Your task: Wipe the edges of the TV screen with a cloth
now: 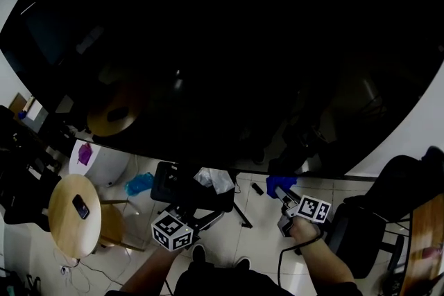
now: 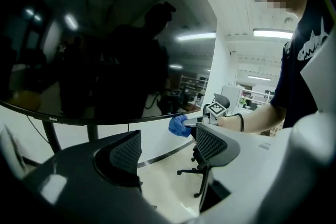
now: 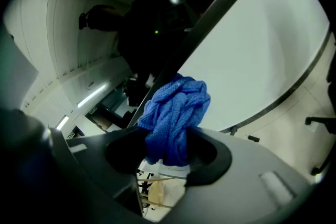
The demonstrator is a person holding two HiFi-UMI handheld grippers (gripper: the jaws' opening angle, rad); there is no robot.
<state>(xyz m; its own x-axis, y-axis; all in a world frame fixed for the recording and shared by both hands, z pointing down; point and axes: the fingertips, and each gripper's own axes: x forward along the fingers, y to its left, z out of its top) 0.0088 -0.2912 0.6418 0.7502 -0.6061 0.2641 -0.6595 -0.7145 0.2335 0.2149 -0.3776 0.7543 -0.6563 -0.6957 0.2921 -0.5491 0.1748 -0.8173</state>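
Note:
The big black TV screen (image 1: 229, 45) fills most of the head view, and its lower edge (image 1: 229, 166) runs just above both grippers. My right gripper (image 1: 283, 196) is shut on a bunched blue cloth (image 1: 279, 183) held up at that lower edge. In the right gripper view the cloth (image 3: 176, 113) sticks out from between the jaws against the dark bezel (image 3: 210, 13). My left gripper (image 1: 186, 215) hangs lower and to the left, below the screen. In its own view the left gripper (image 2: 168, 149) is open and empty, looking across at the cloth (image 2: 180, 125).
A black office chair (image 1: 191, 190) stands under the screen, another (image 1: 368, 225) at the right. A round wooden stool (image 1: 73, 215) with a phone (image 1: 81, 206) is at the left, near a white bin (image 1: 97, 159). A blue bag (image 1: 139, 184) lies on the tiled floor.

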